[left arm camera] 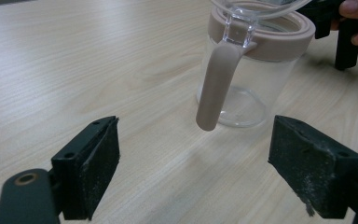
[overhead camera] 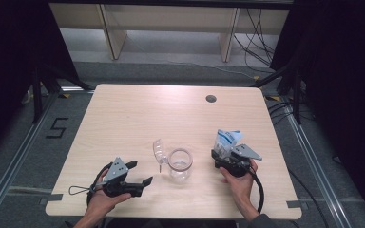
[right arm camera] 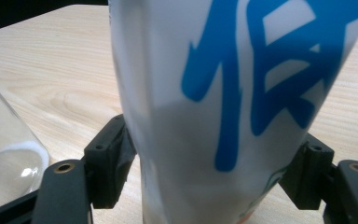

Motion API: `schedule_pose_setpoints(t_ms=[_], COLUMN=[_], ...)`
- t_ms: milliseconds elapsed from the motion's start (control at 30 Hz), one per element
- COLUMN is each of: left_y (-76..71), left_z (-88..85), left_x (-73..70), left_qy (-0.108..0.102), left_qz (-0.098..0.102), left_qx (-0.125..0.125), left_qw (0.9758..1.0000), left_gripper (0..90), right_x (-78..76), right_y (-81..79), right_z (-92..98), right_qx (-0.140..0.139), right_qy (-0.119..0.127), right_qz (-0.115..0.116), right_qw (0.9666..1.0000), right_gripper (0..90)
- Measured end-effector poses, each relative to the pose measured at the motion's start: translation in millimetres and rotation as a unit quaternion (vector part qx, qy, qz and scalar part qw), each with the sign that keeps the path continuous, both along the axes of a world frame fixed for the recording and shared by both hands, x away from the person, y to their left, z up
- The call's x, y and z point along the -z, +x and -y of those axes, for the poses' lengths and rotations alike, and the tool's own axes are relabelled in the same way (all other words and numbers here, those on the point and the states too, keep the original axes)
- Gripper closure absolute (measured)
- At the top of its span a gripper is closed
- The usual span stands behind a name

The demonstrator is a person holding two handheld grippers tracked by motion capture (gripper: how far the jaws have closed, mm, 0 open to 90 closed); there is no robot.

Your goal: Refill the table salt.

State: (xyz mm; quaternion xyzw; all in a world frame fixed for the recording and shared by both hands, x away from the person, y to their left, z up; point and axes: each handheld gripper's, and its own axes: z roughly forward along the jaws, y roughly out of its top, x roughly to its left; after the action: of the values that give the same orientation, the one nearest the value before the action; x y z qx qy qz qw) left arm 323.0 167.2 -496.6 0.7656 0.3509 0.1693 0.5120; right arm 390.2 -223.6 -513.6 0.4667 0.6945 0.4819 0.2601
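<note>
A clear glass jar (overhead camera: 179,164) with a beige rim stands near the table's front middle. Its clear lid (overhead camera: 159,151) is swung open to the left, and a beige latch (left arm camera: 216,88) hangs down its side. My left gripper (overhead camera: 141,173) lies left of the jar, pointing at it, open with bare table between its pads (left arm camera: 98,172). A white bag with blue print (overhead camera: 227,138) stands up between the jaws of my right gripper (overhead camera: 225,154), right of the jar. Both pads press on its lower part (right arm camera: 223,93). The jar's edge (right arm camera: 4,154) shows at the left of the right gripper view.
The wooden table (overhead camera: 138,109) has a round cable hole (overhead camera: 211,99) at the back right. A person's hands hold both grippers at the front edge. Metal rails and cables run on the floor on both sides.
</note>
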Motion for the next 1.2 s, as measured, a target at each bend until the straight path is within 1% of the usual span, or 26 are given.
schedule_pose_setpoints(t_ms=[33, 67, 100, 133, 167, 200, 233, 267, 300, 333, 367, 400, 433, 500, 533, 633, 667, 733, 767, 900, 933, 967, 1000, 1200], left_y=[0.0, 0.3, 0.8, 0.5, -0.3, -0.4, 0.2, 0.4, 1.1, 0.0, -0.1, -0.1, 0.1, 0.5, 0.5, 0.1, 0.3, 0.7, 0.1, 0.6, 0.6, 0.3, 0.1, 0.5], left_z=[-0.1, 0.0, -0.1, 0.7, 0.7, 0.5, 0.0, -0.1, -0.1, 0.7, 0.6, 0.4, 0.5, 0.7, 0.4, 0.5, 0.8, 0.6, 1.1, 0.6, 0.5, 1.1, 0.9, 1.1], left_x=[-0.2, -0.4, -0.4, 0.3, 0.3, 0.2, -0.2, -0.4, -0.1, 0.2, 0.2, -0.1, -0.3, -0.2, 0.0, -0.2, -0.1, 0.3, 0.3, -0.1, 0.4, 0.5, 0.2, 0.4], left_qy=[0.0, 0.0, -0.001, -0.006, -0.003, -0.003, 0.0, 0.0, -0.002, -0.003, -0.001, 0.002, 0.001, 0.0, 0.003, 0.001, -0.001, 0.002, -0.001, 0.002, 0.002, -0.001, 0.001, 0.0], left_qz=[0.001, 0.001, 0.0, -0.005, -0.004, -0.003, 0.001, 0.0, 0.0, -0.005, -0.003, 0.0, 0.001, 0.001, 0.0, 0.001, 0.001, 0.0, 0.0, 0.001, 0.0, 0.0, 0.0, 0.001], left_qx=[0.001, 0.0, 0.002, -0.001, -0.003, -0.002, 0.0, 0.0, 0.003, -0.003, 0.0, 0.003, 0.003, 0.002, 0.003, 0.003, 0.002, 0.005, 0.003, 0.003, 0.005, 0.004, 0.004, 0.005], left_qw=[1.0, 1.0, 1.0, 1.0, 1.0, 1.0, 1.0, 1.0, 1.0, 1.0, 1.0, 1.0, 1.0, 1.0, 1.0, 1.0, 1.0, 1.0, 1.0, 1.0, 1.0, 1.0, 1.0, 1.0], left_gripper=[15.8, 15.8, 15.8, 15.8, 15.8, 15.8, 15.8, 15.8, 15.8, 15.8, 15.8, 15.8, 15.8, 15.8, 15.8, 15.8, 15.8, 15.8, 15.8, 15.8, 15.8, 15.8, 15.8, 15.8], right_x=[0.7, 0.0, 0.8, 1.3, 2.0, 1.4, 1.9, 1.7, 1.5, 1.9, 2.0, 2.0, 1.1, 1.8, 1.6, 1.7, 1.5, 1.6, 1.7, 2.1, 2.6, 2.1, 1.8, 1.6], right_y=[0.0, -0.9, -0.5, -0.3, 0.5, -1.3, 0.1, -0.1, -1.3, -0.6, 0.5, 0.1, -0.8, -0.1, -0.3, -0.2, -1.2, 0.1, 0.3, 0.5, 1.1, 0.9, 0.6, 0.0], right_z=[-1.0, -0.6, -0.9, -1.0, -0.4, -1.0, 0.4, 0.9, -0.6, 0.2, 1.7, 1.2, 0.4, 1.0, 0.8, 1.0, -0.5, 1.0, 1.1, 0.6, 0.7, 1.2, 1.5, 1.0], right_qx=[0.003, 0.002, 0.002, 0.002, 0.003, 0.013, 0.005, 0.005, 0.011, 0.009, 0.005, 0.005, 0.008, 0.005, 0.005, 0.004, 0.008, 0.003, 0.004, 0.006, 0.007, 0.009, 0.009, 0.008], right_qy=[0.001, -0.003, -0.005, -0.003, -0.005, -0.002, 0.003, 0.004, 0.011, 0.013, 0.005, 0.009, 0.012, 0.006, 0.007, 0.007, 0.013, 0.005, 0.005, 0.007, 0.005, 0.0, -0.002, 0.002], right_qz=[0.002, -0.004, -0.001, -0.001, 0.0, -0.013, 0.0, -0.002, -0.009, -0.004, 0.001, -0.001, -0.01, -0.004, -0.006, -0.004, -0.011, -0.005, -0.005, -0.005, -0.002, -0.007, -0.01, -0.013], right_qw=[1.0, 1.0, 1.0, 1.0, 1.0, 0.9998, 1.0, 1.0, 0.9998, 0.9999, 1.0, 0.9999, 0.9999, 1.0, 0.9999, 1.0, 0.9998, 1.0, 1.0, 0.9999, 1.0, 0.9999, 0.9999, 0.9999], right_gripper=[31.6, 31.8, 32.0, 32.0, 31.9, 32.1, 32.5, 32.9, 33.2, 33.3, 33.6, 33.9, 34.1, 34.9, 35.0, 36.1, 36.1, 36.5, 36.8, 37.4, 37.4, 37.4, 37.3, 34.2])
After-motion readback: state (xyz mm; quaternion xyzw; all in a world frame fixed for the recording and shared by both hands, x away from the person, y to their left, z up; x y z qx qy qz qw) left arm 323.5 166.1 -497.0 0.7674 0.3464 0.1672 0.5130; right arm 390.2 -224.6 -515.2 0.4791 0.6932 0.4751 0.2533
